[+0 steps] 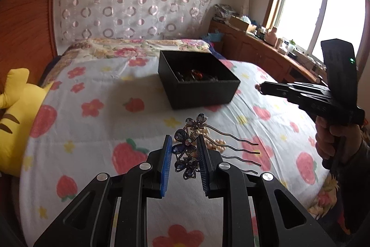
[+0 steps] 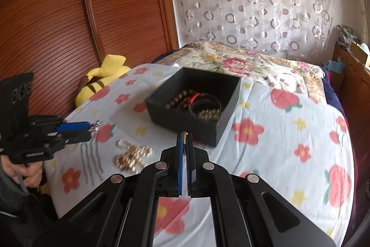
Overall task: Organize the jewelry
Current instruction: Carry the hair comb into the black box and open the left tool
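- The bed (image 1: 97, 131), spread with a strawberry-and-flower sheet, is serving as the sorting surface, which is probably why the loose pieces are lying out flat on it within reach of both hands.
- The black box (image 2: 185, 117) is sitting open near the middle of the bed, ahead of both tools; beaded bracelets (image 2: 203, 105) and dark cords are already gathering inside, so it looks to be the collecting place.
- The left tool (image 1: 184, 149) is gripping a blue-jewelled flower hair comb (image 1: 185, 154) by its ornament, its pads pressing on either side while the wavy metal prongs are sticking out to the right, free of the grip; it is hanging clear of the sheet, seemingly ready for carrying to the box.
- The right tool (image 2: 185, 142) is standing closed, pinching a thin piece with a small gold tip (image 2: 184, 134) just short of the box's near wall; what it is, I cannot tell.
- A pearl piece (image 2: 131, 154) is waiting on the sheet between the tools, apparently not yet sorted.
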Available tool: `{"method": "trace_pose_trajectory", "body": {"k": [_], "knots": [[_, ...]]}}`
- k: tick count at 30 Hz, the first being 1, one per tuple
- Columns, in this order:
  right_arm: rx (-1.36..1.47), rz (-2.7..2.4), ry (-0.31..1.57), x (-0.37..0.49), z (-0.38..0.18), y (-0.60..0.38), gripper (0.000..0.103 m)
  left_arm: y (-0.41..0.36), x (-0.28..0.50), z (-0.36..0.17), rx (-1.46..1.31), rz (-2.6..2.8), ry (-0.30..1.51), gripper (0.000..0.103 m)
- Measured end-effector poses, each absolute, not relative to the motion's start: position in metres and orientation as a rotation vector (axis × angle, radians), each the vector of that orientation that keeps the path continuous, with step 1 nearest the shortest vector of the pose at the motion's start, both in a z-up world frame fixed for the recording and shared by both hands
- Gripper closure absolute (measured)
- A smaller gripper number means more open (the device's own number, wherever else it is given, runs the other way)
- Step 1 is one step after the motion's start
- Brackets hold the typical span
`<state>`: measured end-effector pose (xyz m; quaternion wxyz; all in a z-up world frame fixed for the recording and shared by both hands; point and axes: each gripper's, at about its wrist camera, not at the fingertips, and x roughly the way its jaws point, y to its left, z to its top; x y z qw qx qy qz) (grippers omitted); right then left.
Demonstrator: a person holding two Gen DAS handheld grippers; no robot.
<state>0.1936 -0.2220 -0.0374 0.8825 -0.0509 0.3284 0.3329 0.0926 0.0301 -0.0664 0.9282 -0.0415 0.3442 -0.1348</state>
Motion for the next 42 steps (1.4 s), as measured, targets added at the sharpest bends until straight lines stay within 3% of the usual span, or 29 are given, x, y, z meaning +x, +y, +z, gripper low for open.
{"method": "trace_pose_trajectory", "body": {"k": [20,22,23,24,42], "knots": [[-0.219,0.615,0.71,0.262,-0.034,-0.175,0.099,0.033,0.12,-0.039,-0.06,-0.256,0.645,0.083],[-0.214,0.612,0.714,0.263,-0.033,-0.176,0.083,0.033,0.125,-0.037,-0.056,-0.255,0.644,0.083],[-0.203,0.613,0.716,0.264,-0.032,-0.178,0.065,0.032,0.129,-0.036,-0.054,-0.254,0.643,0.083],[-0.195,0.617,0.716,0.265,-0.031,-0.18,0.062,0.031,0.133,-0.036,-0.051,-0.253,0.644,0.083],[-0.157,0.588,0.7,0.243,-0.031,-0.231,0.062,0.003,0.251,-0.044,-0.044,-0.201,0.729,0.083]]}}
